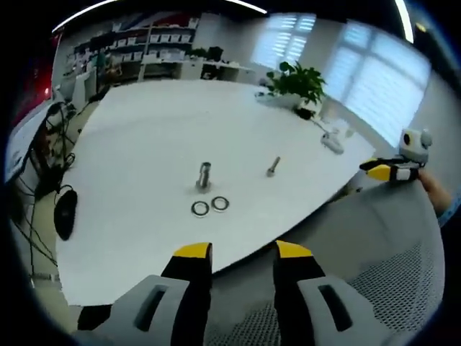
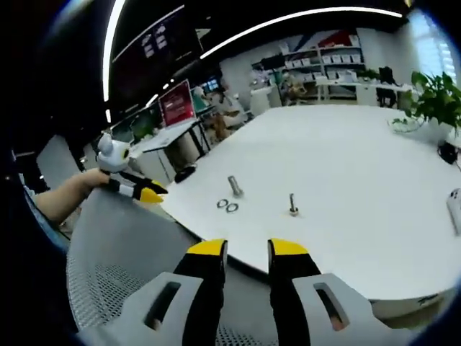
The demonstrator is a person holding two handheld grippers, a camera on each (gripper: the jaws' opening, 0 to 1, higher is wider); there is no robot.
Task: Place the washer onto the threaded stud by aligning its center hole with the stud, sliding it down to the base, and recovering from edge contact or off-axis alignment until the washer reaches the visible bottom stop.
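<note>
Yellow-tipped jaws of the left gripper (image 1: 243,251) rose from the bottom of the left gripper view, standing apart with nothing between them, above the grey mesh back of a chair (image 1: 374,288). Beyond the chair lay the white surface (image 1: 158,137). Two washers (image 1: 209,207) lay flat on it side by side, just touching or nearly so, a little in from the near edge. Just behind them stood a short thick bolt (image 1: 204,175), upright. To its right, well apart, stood the thin threaded stud (image 1: 273,166), leaning slightly in this view, bare of any washer. Far right, the right gripper (image 1: 382,170) reached in, held off the edge of the surface. A potted plant (image 1: 297,83) sat at the far side.

Seen from the right gripper view, the right gripper (image 2: 248,249) likewise had its jaws apart and held nothing, above the same chair (image 2: 122,252). The washers (image 2: 227,206) lay near the bolt (image 2: 235,187), with the stud (image 2: 293,205) to the right. The left gripper (image 2: 137,191) came in from the left, a hand (image 2: 90,180) behind it; whether its jaws were apart could not be told there.
</note>
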